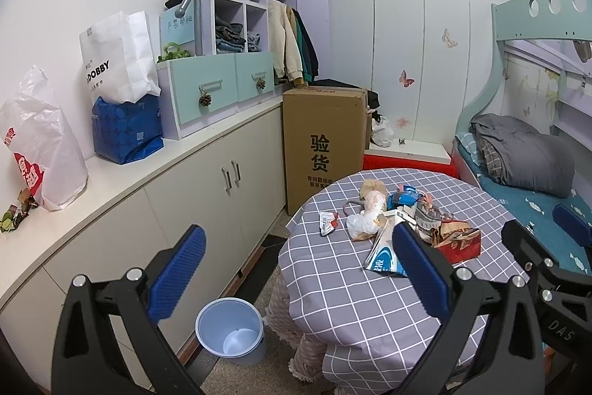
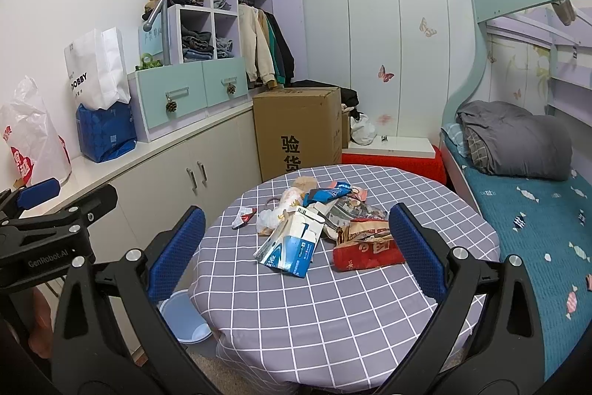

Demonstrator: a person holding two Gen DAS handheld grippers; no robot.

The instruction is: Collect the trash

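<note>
A heap of trash lies on the round table with the grey checked cloth: a blue-and-white carton, a red paper bag, a blue wrapper, a crumpled white bag and a small red-and-white wrapper. A light-blue bin stands on the floor left of the table; its rim shows in the right wrist view. My left gripper is open and empty, above the table's left edge. My right gripper is open and empty, short of the heap.
A white counter over cabinets runs along the left wall, with bags and drawers on it. A tall cardboard box stands behind the table. A bunk bed with a grey quilt is on the right.
</note>
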